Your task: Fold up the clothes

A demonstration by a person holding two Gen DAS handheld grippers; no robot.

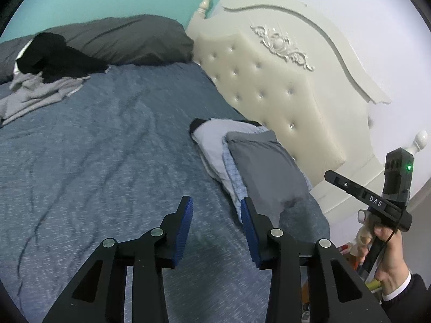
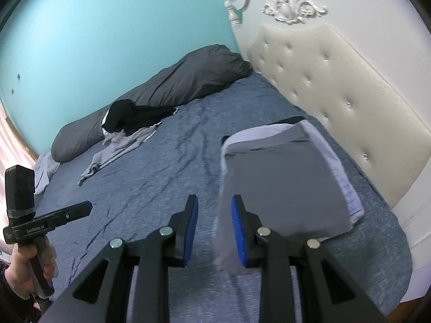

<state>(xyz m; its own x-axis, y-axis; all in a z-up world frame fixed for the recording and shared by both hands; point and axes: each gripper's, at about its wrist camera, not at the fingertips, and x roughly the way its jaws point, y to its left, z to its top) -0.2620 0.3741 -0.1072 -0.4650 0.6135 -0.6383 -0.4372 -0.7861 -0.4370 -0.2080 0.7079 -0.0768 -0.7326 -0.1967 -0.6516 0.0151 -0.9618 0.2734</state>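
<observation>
Folded stack [image 2: 282,172] of clothes sits on the bed [image 1: 107,161] right next to the tufted headboard [image 1: 282,86]: grey folded garment [image 1: 266,167] on top, checked and white pieces under it, something black at the bottom. Unfolded pile lies well away from the headboard, against the dark pillows [image 1: 121,37]: a black garment [image 1: 54,56] bunched on a crumpled light grey garment [image 1: 35,94].

Left gripper [image 1: 216,215] jaws released, nothing between them, hovering over bare sheet near the stack. Right gripper [image 2: 214,215] jaws also parted; the grey top piece's near corner blurs right at the right-hand pad [image 2: 238,231], can't tell if touching, but not clamped.

Step, as a judgement: grippers are at the stack with one piece lying folded on top, loose pile left to do. Fits either a drop-off on the stack or tidying its edge.

If the pile is next: cross the open sheet, separate the black piece from the grey one, spread it flat on the free middle of the bed.

In the way: pillows crowd the pile; the two garments overlap and may lift together; stack edge is close to both grippers and easy to knock.
</observation>
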